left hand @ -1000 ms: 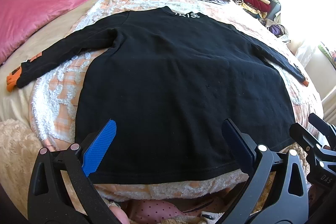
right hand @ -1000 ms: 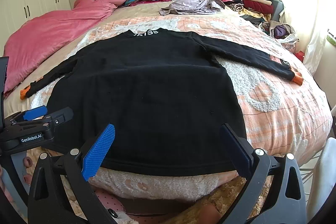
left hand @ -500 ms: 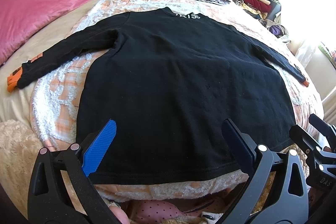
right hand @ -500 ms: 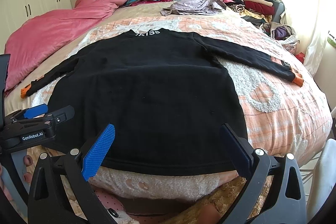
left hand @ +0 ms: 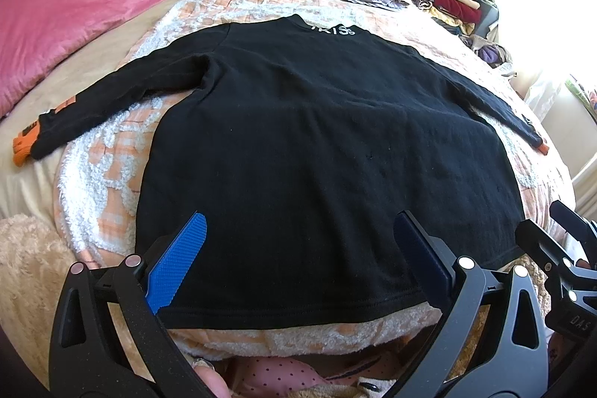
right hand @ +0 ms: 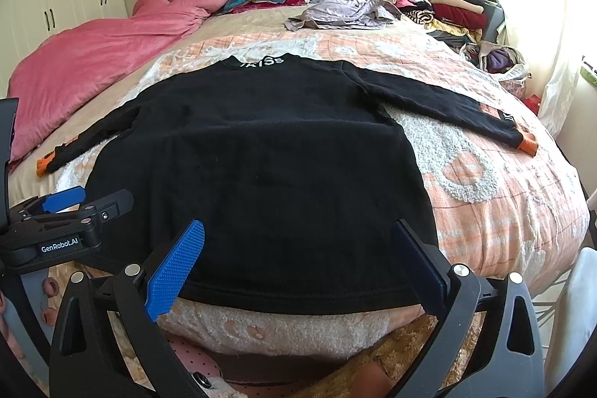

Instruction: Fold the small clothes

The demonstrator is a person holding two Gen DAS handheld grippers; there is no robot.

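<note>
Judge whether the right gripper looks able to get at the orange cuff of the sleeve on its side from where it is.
Probably yes. The right gripper is open over the hem of the black sweatshirt, and the orange cuff lies flat on the bare bedspread with nothing between, though some way off.

Readable text: white letters on the black sweater's collar (right hand: 265,61), roughly "IKISS", first letter unclear. "GenRobot.AI" label on the left tool (right hand: 59,246) body, seen from the right wrist view. "DAS" on the right tool (left hand: 576,320) body at the left view's edge. Sleeve patch (right hand: 508,117) print too small to read.
</note>
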